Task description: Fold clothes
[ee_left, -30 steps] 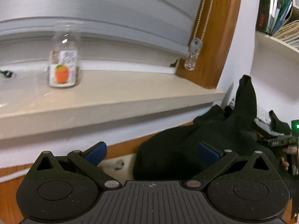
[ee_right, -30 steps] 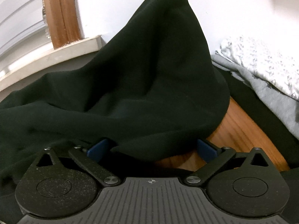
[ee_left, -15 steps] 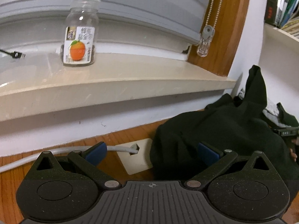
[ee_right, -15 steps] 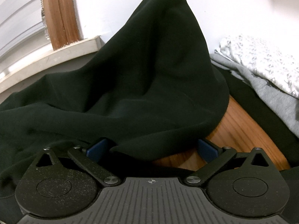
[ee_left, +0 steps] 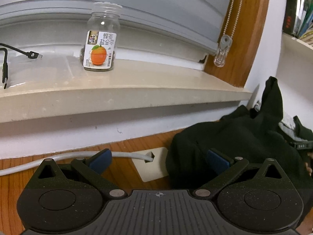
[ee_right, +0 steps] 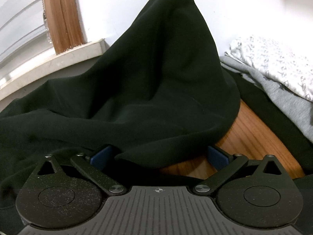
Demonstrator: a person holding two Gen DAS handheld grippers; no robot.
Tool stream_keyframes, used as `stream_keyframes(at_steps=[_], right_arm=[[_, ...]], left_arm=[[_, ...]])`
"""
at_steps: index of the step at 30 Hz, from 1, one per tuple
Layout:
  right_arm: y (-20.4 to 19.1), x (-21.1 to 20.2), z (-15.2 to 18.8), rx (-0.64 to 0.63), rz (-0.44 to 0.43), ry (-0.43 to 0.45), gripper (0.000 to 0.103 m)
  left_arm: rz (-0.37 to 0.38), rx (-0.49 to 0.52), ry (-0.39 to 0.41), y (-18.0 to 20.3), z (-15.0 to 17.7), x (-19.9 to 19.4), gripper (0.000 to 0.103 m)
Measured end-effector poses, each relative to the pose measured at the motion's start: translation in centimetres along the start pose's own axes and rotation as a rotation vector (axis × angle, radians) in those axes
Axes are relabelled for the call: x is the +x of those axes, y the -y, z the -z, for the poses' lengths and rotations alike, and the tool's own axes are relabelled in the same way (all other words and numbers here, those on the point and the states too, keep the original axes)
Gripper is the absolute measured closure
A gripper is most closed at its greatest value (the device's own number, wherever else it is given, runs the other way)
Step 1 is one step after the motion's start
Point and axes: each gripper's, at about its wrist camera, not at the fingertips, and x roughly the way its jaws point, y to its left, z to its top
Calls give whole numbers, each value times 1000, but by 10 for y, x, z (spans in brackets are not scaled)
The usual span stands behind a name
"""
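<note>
Left claw [ee_left: 159,161] stands wide, blue pads far apart, nothing between them. It hangs over the wooden tabletop [ee_left: 121,146], its right pad against the left edge of the dark garment [ee_left: 244,137].

Dark garment: a crumpled heap on the tabletop, to the right of and below the window sill [ee_left: 117,90]. One part rises in a peak against the white wall [ee_right: 121,4] right of the sill's end. In the right wrist view the garment [ee_right: 146,82] fills most of the frame, with bare tabletop [ee_right: 252,135] showing under its right hem.

Right claw [ee_right: 159,155] also wide. The garment's hem drapes over its left pad and sags into the gap between the pads; the right pad is clear, over bare wood. Nothing is pinched.

Containers: one clear jar [ee_left: 100,37] upright on the sill, lid off, with a label showing an orange. Only a thin dark layer lies at its bottom; what it is cannot be told.

Other notes, relative to the sill:
- black cable [ee_left: 29,54] on its left part, plug ends free.
- white cable [ee_left: 78,156] below it on the tabletop, running into a pale grommet plate [ee_left: 154,168] just left of the garment.
- bead cord with a clear pull [ee_left: 223,52] hanging at its right end, by the wooden frame.
- grey and patterned white clothes [ee_right: 277,72] stacked well right, beyond the garment.
</note>
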Motion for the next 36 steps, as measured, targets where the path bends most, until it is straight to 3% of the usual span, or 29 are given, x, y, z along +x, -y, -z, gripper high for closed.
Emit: stream_keyframes(at_steps=[6, 14, 25, 30, 36], right_arm=[[-21, -30, -3, -2, 55, 64, 1], [-114, -62, -23, -62, -132, 103, 0], [-297, -48, -16, -390, -292, 48, 0], [-345, -49, 1, -473, -383, 6, 0], [-376, -45, 17, -573, -371, -15, 0]], left_arm=[[4, -15, 19, -5, 3, -9, 0], [8, -16, 30, -4, 4, -7, 0], [3, 8, 48, 2, 2, -17, 0], [20, -6, 62, 0, -1, -21, 0], [3, -13, 56, -5, -3, -21, 0]])
